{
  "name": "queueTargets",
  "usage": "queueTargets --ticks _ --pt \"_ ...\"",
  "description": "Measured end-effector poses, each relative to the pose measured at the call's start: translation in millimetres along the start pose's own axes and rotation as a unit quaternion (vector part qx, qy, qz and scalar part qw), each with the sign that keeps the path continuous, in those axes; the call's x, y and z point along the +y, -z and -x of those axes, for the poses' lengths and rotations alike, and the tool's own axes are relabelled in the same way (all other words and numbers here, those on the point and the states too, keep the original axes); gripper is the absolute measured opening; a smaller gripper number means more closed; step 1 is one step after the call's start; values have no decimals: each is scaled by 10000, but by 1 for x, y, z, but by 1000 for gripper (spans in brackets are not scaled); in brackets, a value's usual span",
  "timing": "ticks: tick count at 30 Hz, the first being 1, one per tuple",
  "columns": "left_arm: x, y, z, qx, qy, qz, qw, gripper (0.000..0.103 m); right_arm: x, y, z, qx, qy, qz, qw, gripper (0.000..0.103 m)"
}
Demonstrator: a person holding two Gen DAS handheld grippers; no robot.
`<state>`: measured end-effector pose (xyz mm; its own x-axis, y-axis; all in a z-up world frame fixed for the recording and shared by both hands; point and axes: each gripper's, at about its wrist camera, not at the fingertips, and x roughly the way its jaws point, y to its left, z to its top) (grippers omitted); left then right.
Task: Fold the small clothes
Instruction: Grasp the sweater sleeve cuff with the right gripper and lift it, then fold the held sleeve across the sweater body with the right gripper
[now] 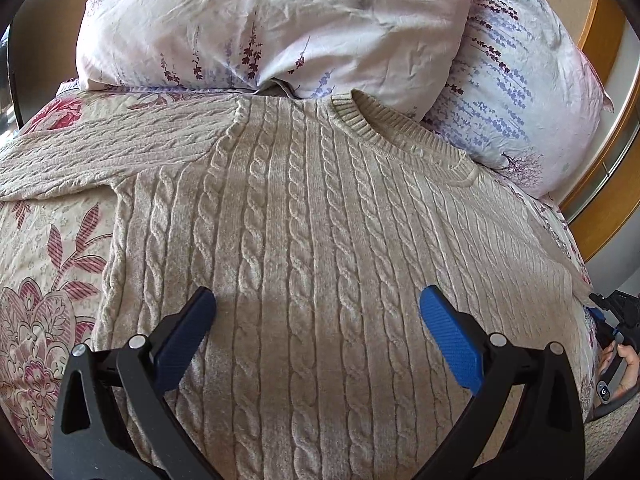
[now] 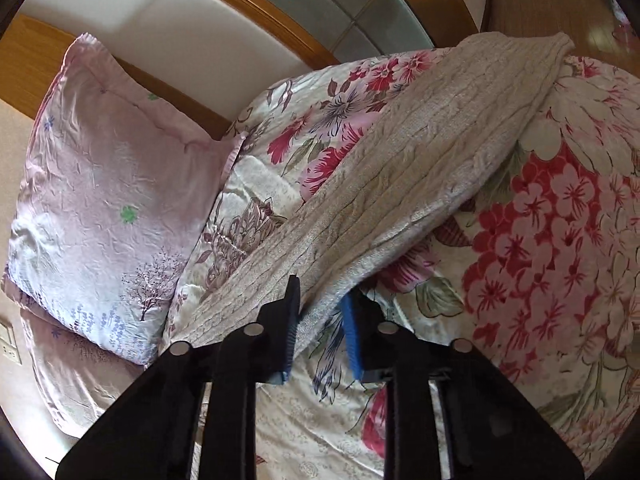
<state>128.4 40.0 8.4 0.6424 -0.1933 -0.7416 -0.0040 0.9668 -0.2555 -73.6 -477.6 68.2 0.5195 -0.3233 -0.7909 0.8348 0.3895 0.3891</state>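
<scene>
A beige cable-knit sweater (image 1: 312, 208) lies flat on the floral bedspread (image 1: 52, 240), its ribbed collar (image 1: 400, 128) towards the pillows. One sleeve (image 1: 100, 148) stretches out to the left. My left gripper (image 1: 318, 296) hangs open just above the sweater's chest, with nothing between its blue pads. In the right wrist view my right gripper (image 2: 322, 292) is shut on the edge of the other sleeve (image 2: 420, 168), which runs up and away to its cuff (image 2: 520, 48) and rides slightly off the bedspread near the pads.
Two pale flowered pillows (image 1: 260, 20) (image 1: 520, 92) are stacked just behind the collar. A wooden headboard (image 2: 280, 12) curves behind a pillow (image 2: 92, 168). A person's hand (image 1: 624, 364) on the other gripper's handle shows at the bed's right edge.
</scene>
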Motion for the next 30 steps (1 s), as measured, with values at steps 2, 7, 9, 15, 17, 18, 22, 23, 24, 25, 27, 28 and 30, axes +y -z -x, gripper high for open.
queueTargets --ticks 2,7,9,15,17,18,22,23,24,25,27,28,30 --pt "-1 0 -1 17 -26 -30 10000 101 16 -3 6 -214 -48 341 9992 15" --pt "1 -1 -1 24 7 -15 10000 101 75 -8 23 -585 -625 1177 9894 13" --pt "1 -1 -1 19 21 -5 10000 101 100 -5 26 -627 -879 1454 9835 13" --pt "1 0 -1 15 26 -3 10000 101 164 23 17 -365 -1721 2100 9617 13" --pt "1 -1 0 16 31 5 10000 101 184 39 9 -131 -2085 2307 9503 13" --pt "1 0 0 17 33 8 10000 101 194 49 7 2 -2280 2406 9435 13" --pt "1 -1 0 16 40 13 10000 101 227 102 -9 660 -2857 2881 9116 13" --pt "1 -1 1 17 43 18 10000 101 231 119 -15 863 -2868 3008 9054 13" --pt "1 -1 1 17 47 24 10000 101 235 134 -22 1060 -2838 3120 9005 13" --pt "1 -1 1 16 54 28 10000 101 236 150 -30 1263 -2775 3210 8967 13" --pt "1 -1 1 12 62 40 10000 101 234 177 -47 1654 -2599 3305 8921 13" --pt "1 -1 1 12 66 42 10000 101 232 187 -54 1812 -2530 3321 8905 13" --pt "1 -1 1 11 67 45 10000 101 229 200 -62 2040 -2410 3338 8882 13"
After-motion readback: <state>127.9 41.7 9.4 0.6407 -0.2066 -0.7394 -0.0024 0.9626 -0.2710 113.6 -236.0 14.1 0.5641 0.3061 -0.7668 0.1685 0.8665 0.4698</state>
